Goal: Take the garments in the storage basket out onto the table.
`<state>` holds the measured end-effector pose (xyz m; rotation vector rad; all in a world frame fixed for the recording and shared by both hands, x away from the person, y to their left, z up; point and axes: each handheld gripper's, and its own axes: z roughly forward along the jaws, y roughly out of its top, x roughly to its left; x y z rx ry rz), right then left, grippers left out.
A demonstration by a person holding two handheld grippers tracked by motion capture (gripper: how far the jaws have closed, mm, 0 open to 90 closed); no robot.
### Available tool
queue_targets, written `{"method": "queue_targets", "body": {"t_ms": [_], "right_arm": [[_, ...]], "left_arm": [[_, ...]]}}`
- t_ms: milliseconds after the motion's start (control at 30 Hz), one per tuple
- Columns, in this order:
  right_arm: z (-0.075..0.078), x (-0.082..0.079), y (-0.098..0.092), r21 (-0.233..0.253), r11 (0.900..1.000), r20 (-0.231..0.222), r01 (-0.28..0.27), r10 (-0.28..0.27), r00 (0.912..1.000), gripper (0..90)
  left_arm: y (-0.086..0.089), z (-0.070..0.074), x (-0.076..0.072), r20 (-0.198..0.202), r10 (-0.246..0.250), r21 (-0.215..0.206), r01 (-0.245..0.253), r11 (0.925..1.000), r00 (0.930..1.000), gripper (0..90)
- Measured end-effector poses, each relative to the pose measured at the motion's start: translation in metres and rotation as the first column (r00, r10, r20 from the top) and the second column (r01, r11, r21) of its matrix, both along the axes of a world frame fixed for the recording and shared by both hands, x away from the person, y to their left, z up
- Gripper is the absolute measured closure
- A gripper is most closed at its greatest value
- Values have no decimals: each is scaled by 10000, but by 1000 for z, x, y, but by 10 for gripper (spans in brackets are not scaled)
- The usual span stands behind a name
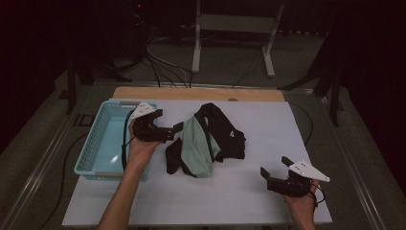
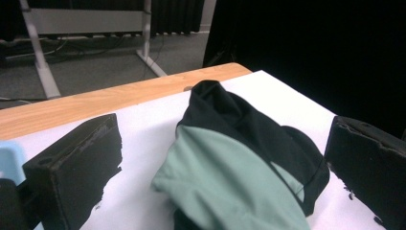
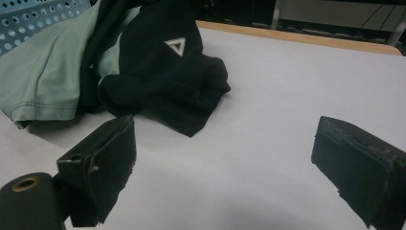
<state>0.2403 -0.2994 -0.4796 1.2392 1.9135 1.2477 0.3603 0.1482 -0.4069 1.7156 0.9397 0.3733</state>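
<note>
Black and pale green fabric: one crumpled garment (image 1: 206,140) heaped at the middle of the white counter (image 1: 249,196), clear of the light blue basket (image 1: 98,143) at the left edge. Judged as early stage: nothing gripped, nothing lifted, basket empty as far as visible. Left to do, by appearance: grasp, then straighten or transfer.

Left claw (image 1: 178,130) spread wide, jaws flanking the near edge of the garment in the left gripper view, close beside the green panel (image 2: 230,187); contact not confirmable. Right claw (image 1: 274,168) spread wide, empty, low over bare counter, well apart from the garment.

Garment condition: bunched, folded over itself, green panel uppermost on the left, black sections wrapped around and trailing toward the near side. Small white triangle mark (image 3: 175,47) on the black part. Soft, limp cloth; likely to sag and unfold under a single-point lift.
</note>
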Motion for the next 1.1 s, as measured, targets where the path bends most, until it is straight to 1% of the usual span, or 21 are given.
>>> {"method": "queue_targets", "body": {"t_ms": [33, 67, 100, 167, 233, 300, 367, 533, 567, 767, 800, 867, 1100], "right_arm": [[0, 0, 0, 25, 10000, 15, 4, -4, 10000, 80], [0, 0, 0, 25, 10000, 15, 4, -4, 10000, 80], [0, 0, 0, 22, 10000, 21, -6, 6, 10000, 80], [0, 0, 0, 21, 10000, 27, -18, 18, 10000, 80], [0, 0, 0, 38, 10000, 34, -28, 27, 10000, 80], [0, 0, 0, 52, 10000, 33, -37, 37, 10000, 80], [0, 0, 0, 55, 10000, 44, -31, 30, 10000, 80], [1, -1, 0, 97, 10000, 78, -17, 17, 10000, 80], [1, -1, 0, 100, 9999, 86, -20, 19, 10000, 80], [1, -1, 0, 112, 9999, 126, -32, 31, 9999, 80], [1, -1, 0, 146, 9999, 156, -34, 32, 9999, 80], [2, -2, 0, 155, 9999, 167, -37, 34, 9999, 80], [2, -2, -1, 198, 9998, 197, -46, 42, 9998, 80]], "left_arm": [[7, -2, -5, 56, 82, 71, -82, 9999, 10000, 1], [7, -2, -5, 56, 82, 71, -82, 9999, 10000, 0], [13, -4, -11, 142, 190, 41, -191, 9998, 9997, 1], [19, -7, -18, 229, 263, 41, -264, 9996, 9994, 0], [24, -11, -24, 300, 275, 164, -280, 9995, 9992, 1], [30, -14, -30, 291, 393, 209, -399, 9990, 9988, 1], [36, -17, -34, 288, 460, 192, -465, 9987, 9985, 0], [47, -22, -45, 408, 651, 345, -665, 9972, 9970, 1], [49, -23, -48, 448, 685, 318, -700, 9970, 9966, 1], [59, -26, -55, 581, 955, 201, -968, 9951, 9937, 1], [62, -27, -56, 613, 1063, 159, -1075, 9941, 9924, 1], [64, -28, -58, 674, 1167, 190, -1182, 9928, 9909, 1], [69, -30, -63, 763, 1307, 171, -1323, 9911, 9885, 1]]}}
